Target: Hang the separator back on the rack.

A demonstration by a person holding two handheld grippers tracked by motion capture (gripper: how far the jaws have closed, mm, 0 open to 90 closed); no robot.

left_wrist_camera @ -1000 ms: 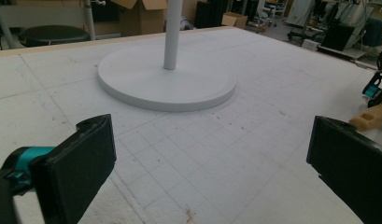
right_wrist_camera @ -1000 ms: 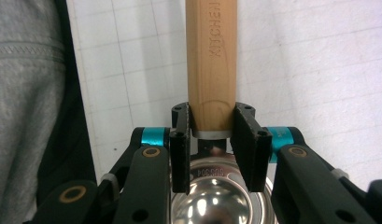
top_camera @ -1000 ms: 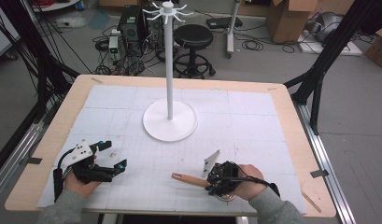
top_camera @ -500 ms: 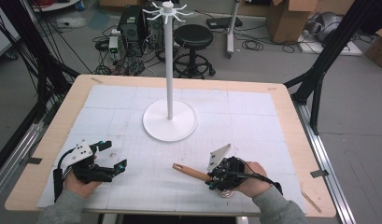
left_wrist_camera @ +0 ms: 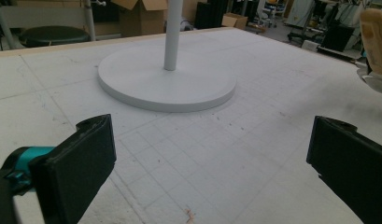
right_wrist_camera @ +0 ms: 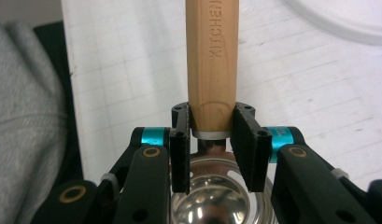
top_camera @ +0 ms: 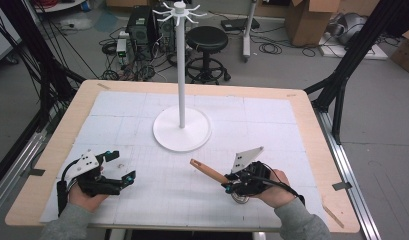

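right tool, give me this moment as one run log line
right tool: shut on wooden handle of metal utensil | left tool: open, holding nothing | white stand: upright, mid-table

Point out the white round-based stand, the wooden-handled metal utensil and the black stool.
White round-based stand (top_camera: 168, 135): high view, bare base disc.
Wooden-handled metal utensil (right_wrist_camera: 211, 70): right gripper view, wooden handle.
Black stool (top_camera: 206, 38): high view, seat top.

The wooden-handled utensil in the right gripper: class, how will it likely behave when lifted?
The utensil probably stays stiff: its wooden handle looks solid. The metal bowl may make that end heavier, so it could pivot between the fingers of the right gripper, which clamp the smooth handle's base.
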